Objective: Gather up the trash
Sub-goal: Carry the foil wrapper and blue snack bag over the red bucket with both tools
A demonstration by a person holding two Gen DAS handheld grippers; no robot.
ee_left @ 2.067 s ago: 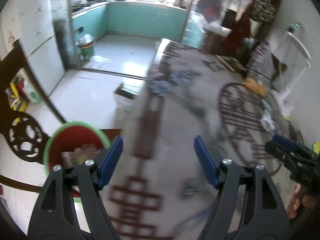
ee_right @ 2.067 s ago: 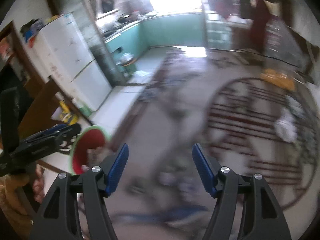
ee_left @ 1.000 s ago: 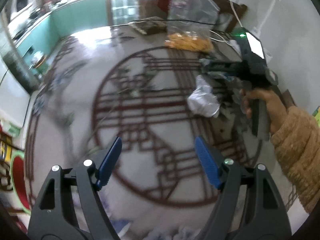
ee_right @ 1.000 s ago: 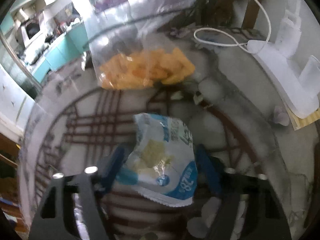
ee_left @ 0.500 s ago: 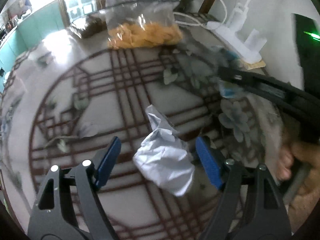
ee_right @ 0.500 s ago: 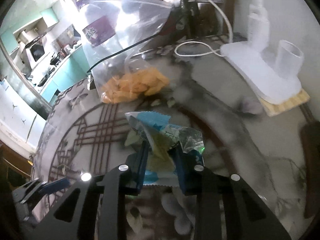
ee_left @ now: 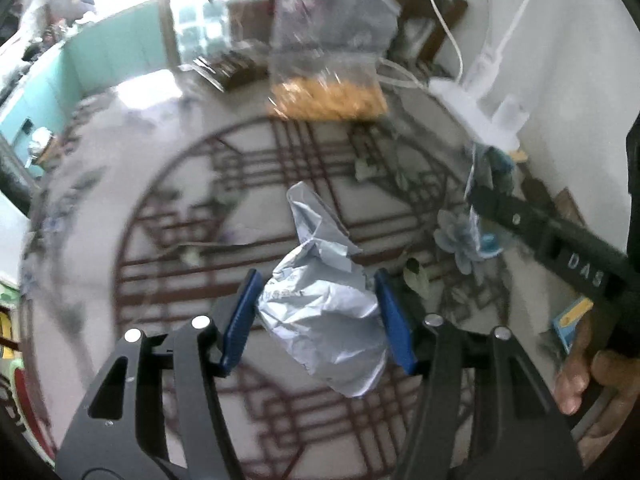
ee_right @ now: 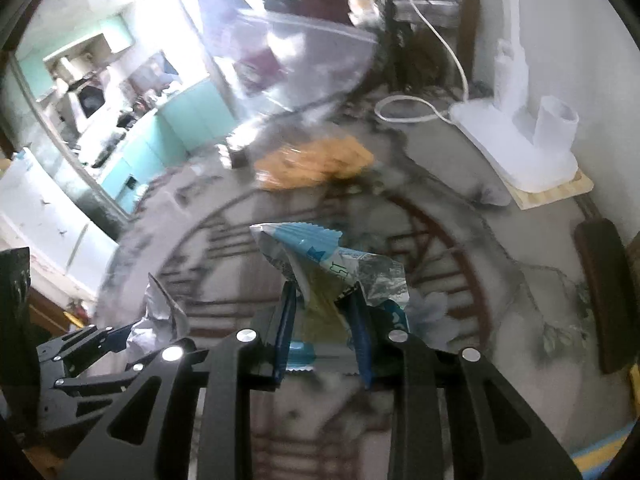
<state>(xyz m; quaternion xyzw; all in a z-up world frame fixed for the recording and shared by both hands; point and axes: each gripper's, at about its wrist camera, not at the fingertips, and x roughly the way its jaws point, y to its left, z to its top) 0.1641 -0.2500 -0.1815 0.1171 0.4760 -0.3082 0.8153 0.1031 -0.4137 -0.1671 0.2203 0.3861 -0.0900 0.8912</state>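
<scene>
Over the patterned surface (ee_left: 168,184), with its dark red circular lattice print, I held one gripper in each hand. My left gripper (ee_left: 318,316) had its blue fingers (ee_left: 240,320) set part-way open on either side of the crumpled silver wrapper (ee_left: 324,304); both fingers sat at the wrapper's flanks, but I could not tell whether they pressed it or only bracketed it. The wrapper rested on the surface inside the lattice circle, with its pointed end turned away from me. My right gripper (ee_right: 322,316) had its fingers (ee_right: 286,320) drawn close together on the blue-and-white snack packet (ee_right: 320,272), pinching it near its lower part so that its serrated top edge stood above the fingertips. In the left wrist view, that packet (ee_left: 486,204) appeared to the right of the silver wrapper and apart from it, at the tip of the right gripper (ee_left: 480,196). Beyond the silver wrapper, at the far edge of the lattice circle, stood a clear plastic bag (ee_left: 328,56) with orange snacks in its bottom. To the right of that bag, near the wall, a white lamp base (ee_right: 516,152) sat on a small wooden board (ee_right: 560,188).
</scene>
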